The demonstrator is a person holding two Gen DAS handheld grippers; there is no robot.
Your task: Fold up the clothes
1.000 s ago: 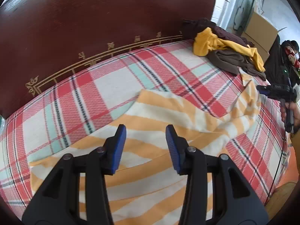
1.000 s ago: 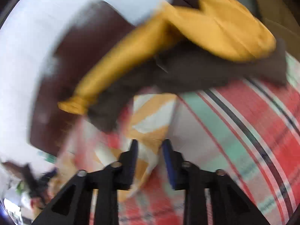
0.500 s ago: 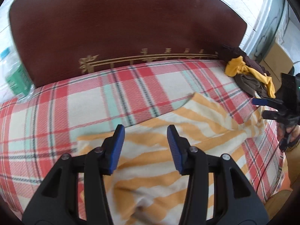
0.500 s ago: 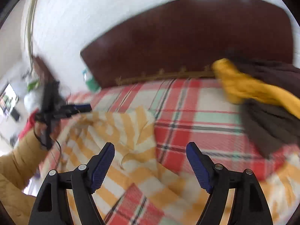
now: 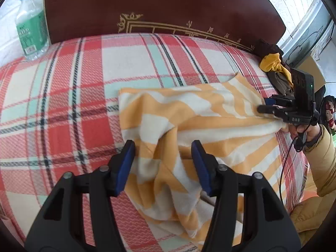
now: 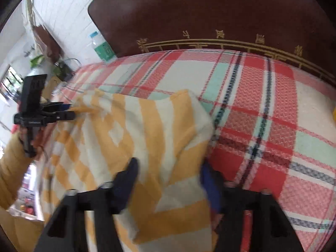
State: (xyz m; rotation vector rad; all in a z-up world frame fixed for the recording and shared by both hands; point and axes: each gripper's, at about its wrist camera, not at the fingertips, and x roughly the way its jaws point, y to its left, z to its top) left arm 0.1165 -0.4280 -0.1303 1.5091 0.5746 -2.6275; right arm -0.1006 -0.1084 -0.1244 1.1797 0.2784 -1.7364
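Striped garment [image 5: 189, 121] lies between both spread, ungripping tongs, left [image 5: 163, 163] and right [image 6: 170, 180].

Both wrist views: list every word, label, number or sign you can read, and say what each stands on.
None can be read.
Water bottle: green label with print, too small and blurred to read.
Headboard: row of gold characters along its gold border, too small to read.
Right claw body: small pale marking, illegible.
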